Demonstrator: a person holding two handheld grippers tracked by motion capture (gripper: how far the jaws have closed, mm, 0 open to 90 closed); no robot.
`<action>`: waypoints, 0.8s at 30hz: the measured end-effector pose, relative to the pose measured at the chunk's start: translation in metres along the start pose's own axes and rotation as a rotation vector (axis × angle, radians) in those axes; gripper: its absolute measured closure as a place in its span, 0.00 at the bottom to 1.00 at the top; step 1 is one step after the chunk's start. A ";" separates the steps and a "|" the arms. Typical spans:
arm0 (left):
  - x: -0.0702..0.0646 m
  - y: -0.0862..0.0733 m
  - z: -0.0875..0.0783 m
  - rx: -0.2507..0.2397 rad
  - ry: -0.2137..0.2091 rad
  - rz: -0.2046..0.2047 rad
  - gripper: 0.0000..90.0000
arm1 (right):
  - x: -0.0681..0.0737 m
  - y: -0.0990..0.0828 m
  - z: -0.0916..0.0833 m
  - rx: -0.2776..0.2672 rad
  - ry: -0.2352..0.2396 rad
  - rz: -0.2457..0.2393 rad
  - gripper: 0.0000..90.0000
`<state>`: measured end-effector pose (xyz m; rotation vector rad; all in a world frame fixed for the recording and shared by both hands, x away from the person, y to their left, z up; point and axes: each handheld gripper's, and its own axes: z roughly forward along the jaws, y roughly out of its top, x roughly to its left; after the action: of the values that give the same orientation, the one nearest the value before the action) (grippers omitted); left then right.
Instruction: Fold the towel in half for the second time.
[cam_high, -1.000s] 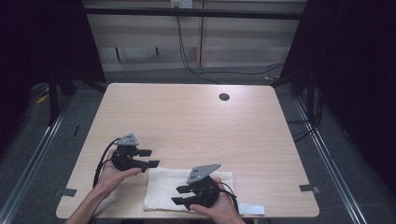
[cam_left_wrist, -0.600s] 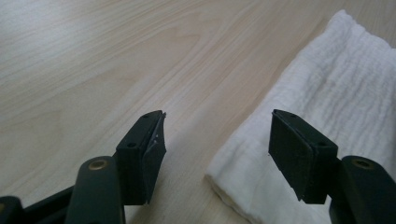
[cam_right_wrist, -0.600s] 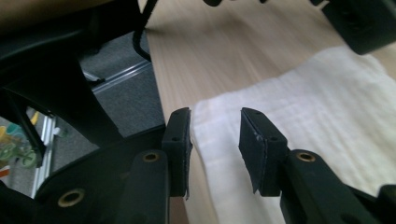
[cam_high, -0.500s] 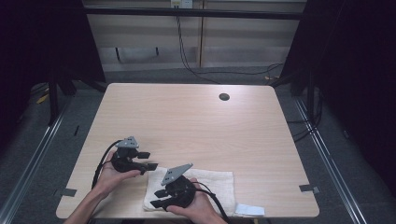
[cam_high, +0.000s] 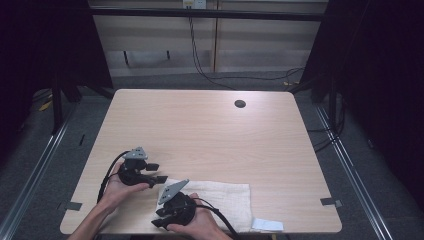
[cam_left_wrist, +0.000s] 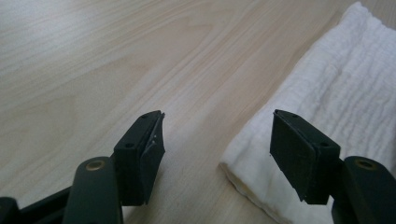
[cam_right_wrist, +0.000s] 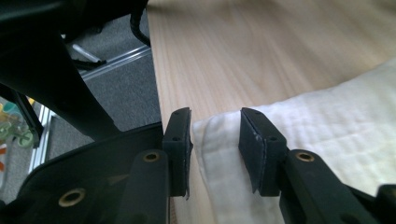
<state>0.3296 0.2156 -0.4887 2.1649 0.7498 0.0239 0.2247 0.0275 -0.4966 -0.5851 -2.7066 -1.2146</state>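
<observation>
white towel (cam_high: 215, 197) lying flat, long side along the table's (cam_high: 200, 130) near edge, left gripper (cam_left_wrist: 217, 140) wide open at its corner, right gripper (cam_right_wrist: 215, 135) jaws just closing around the left edge, not pinching yet

One white cloth (cam_high: 212, 197) lies on the one wooden surface (cam_high: 200, 130), its near-left corner between the jaws of the right claw (cam_high: 162, 217) and its upper-left corner just beside the left claw (cam_high: 159, 172). There are two claws in all — one in each of the person's two hands — each with two black jaws and one grey three-cornered plate. One small white label (cam_high: 267, 224) lies to the right of the right claw, past the cloth, and one dark round hole (cam_high: 240, 104) sits far beyond both claws.
</observation>
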 end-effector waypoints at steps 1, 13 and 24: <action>0.000 0.000 0.000 0.001 0.002 -0.002 0.39 | 0.001 -0.001 0.002 0.007 -0.008 -0.014 0.73; -0.003 0.000 0.006 0.022 -0.010 0.005 0.39 | 0.014 -0.007 0.005 -0.029 -0.104 -0.132 0.83; -0.008 -0.003 0.013 0.072 -0.062 0.052 0.62 | 0.005 -0.007 0.003 -0.033 -0.076 -0.039 0.93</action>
<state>0.3246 0.2040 -0.4978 2.2430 0.6683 -0.0432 0.2178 0.0273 -0.5024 -0.5979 -2.7779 -1.2738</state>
